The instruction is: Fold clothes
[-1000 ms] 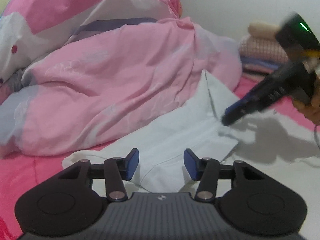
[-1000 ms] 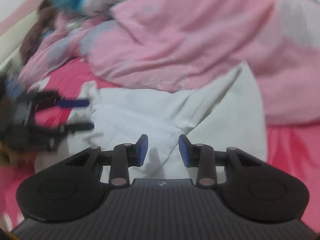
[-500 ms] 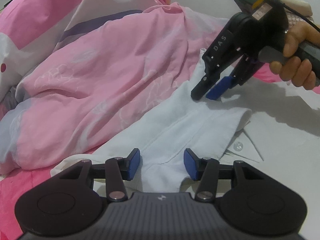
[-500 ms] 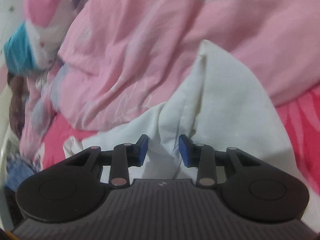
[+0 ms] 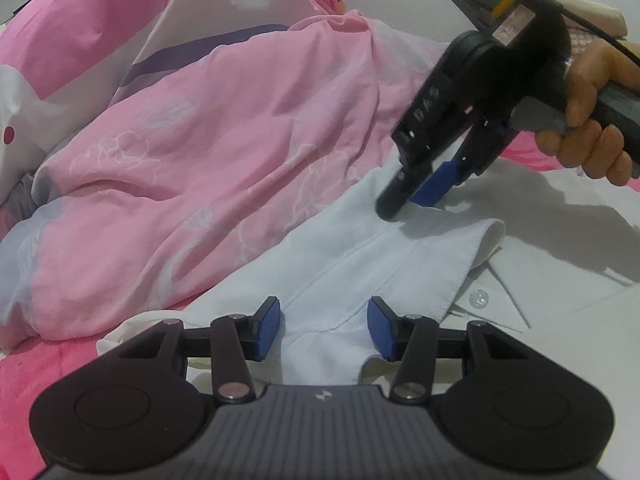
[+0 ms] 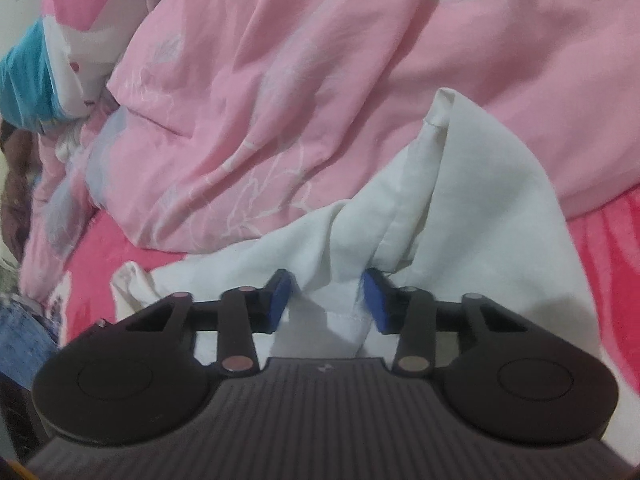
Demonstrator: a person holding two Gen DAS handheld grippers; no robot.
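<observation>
The white collared shirt [image 5: 360,264] lies on the pink bedsheet [image 6: 608,248], its far edge against the heaped pink duvet [image 5: 224,136]. A sleeve or side panel is folded across the collar (one button shows). Half a second ago the right gripper [image 5: 416,196] hovered higher; now its tips press into the cloth, fingers spread around a bunched ridge. The left gripper [image 5: 324,326] is spread too, straddling the placket. A pinch seems imminent.
</observation>
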